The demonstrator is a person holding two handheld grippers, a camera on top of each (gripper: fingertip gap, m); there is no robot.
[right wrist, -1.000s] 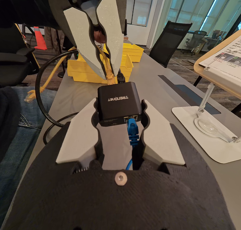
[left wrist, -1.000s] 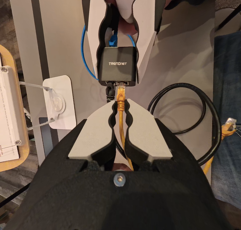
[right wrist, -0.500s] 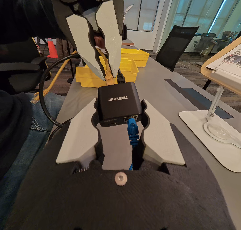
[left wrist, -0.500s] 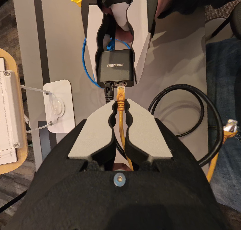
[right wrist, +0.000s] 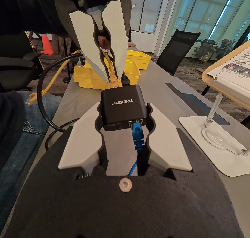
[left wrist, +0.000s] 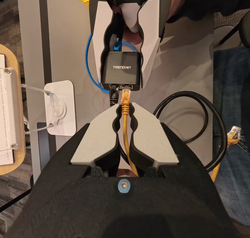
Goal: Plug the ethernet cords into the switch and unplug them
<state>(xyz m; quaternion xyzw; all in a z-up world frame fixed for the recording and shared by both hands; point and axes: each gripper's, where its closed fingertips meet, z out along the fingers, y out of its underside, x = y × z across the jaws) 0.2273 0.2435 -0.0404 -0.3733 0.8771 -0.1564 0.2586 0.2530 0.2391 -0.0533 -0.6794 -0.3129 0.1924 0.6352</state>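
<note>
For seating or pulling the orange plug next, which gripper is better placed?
Left. The left gripper is shut on the orange cord just behind its plug, lined up with the port. The right gripper is clamped around the switch, bracing it.

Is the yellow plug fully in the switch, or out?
Not fully in. The yellow plug sits at the switch port with most of its clear body showing, pinched by the left gripper. Latching: cannot tell.
</note>
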